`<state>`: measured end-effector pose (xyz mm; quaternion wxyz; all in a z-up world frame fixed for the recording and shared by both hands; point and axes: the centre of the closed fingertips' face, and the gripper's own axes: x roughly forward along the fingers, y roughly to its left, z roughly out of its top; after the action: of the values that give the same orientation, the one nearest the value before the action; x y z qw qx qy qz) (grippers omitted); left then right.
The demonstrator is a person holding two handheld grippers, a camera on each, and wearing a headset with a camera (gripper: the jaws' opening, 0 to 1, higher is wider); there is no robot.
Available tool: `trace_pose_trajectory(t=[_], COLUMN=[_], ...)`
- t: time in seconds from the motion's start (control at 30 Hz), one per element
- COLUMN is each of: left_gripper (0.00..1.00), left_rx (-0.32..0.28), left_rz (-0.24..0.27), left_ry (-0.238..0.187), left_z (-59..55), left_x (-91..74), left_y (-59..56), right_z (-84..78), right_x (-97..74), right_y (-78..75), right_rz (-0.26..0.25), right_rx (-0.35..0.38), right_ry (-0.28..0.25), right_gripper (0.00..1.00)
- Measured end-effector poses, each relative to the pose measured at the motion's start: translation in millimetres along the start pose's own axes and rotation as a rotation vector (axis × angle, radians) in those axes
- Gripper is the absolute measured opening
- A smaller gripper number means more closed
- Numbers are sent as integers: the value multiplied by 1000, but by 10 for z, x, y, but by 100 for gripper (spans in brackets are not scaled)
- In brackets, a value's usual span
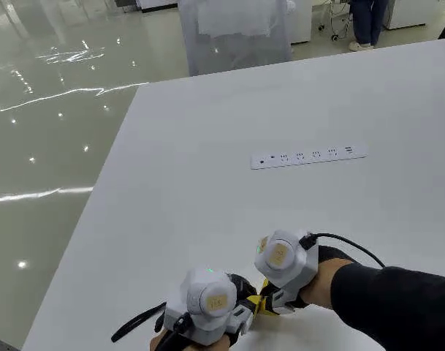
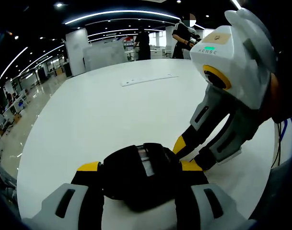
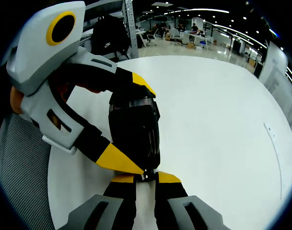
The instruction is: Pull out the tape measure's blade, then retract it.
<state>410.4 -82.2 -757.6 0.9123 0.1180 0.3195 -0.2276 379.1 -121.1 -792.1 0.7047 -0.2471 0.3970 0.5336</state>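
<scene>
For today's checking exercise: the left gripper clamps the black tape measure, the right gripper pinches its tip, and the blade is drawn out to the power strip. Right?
Wrong about the blade. In the right gripper view the right gripper pinches the tip right against the tape measure, far short of the power strip. The left gripper does clamp it.

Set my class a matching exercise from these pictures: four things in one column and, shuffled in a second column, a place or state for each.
Things:
1 tape measure
2 power strip
3 left gripper
4 right gripper

Places or states:
a shut around the tape measure's sides
b lying flat on the table, apart from both grippers
c black, held between yellow-tipped jaws
d shut at the tape measure's mouth

Pairs: 1-c; 2-b; 3-a; 4-d
</scene>
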Motion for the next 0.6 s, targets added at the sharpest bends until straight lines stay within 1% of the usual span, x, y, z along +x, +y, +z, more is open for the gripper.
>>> trace_pose_trajectory(t=[0.07,0.17,0.23,0.3,0.37,0.4,0.43,0.5,0.6], left_gripper=[55,55,55,55,55,55,55,55,55], left_rx=[2,2,2,2,2,3,3,3,2], left_rz=[1,2,2,2,2,2,2,2,2], left_ry=[-1,0,0,3,4,3,3,3,5], left_z=[2,0,2,5,4,5,7,5,6], left_x=[0,0,1,-1,-1,-1,-3,1,-2], left_y=[1,2,2,0,0,0,-2,-1,-2], right_z=[5,7,2,-1,-8,-8,-7,-17,-33], right_x=[-2,-7,-9,-4,1,10,5,-4,-12], right_y=[9,14,16,42,23,25,32,33,37], right_rz=[-7,-18,-22,-15,-28,-22,-20,-30,-29], right_rx=[-21,-31,-52,-51,-75,-51,-51,-82,-92], right_ry=[-10,-22,-22,-31,-39,-45,-49,-51,-59], right_gripper=[10,10,11,14,13,14,15,14,15])
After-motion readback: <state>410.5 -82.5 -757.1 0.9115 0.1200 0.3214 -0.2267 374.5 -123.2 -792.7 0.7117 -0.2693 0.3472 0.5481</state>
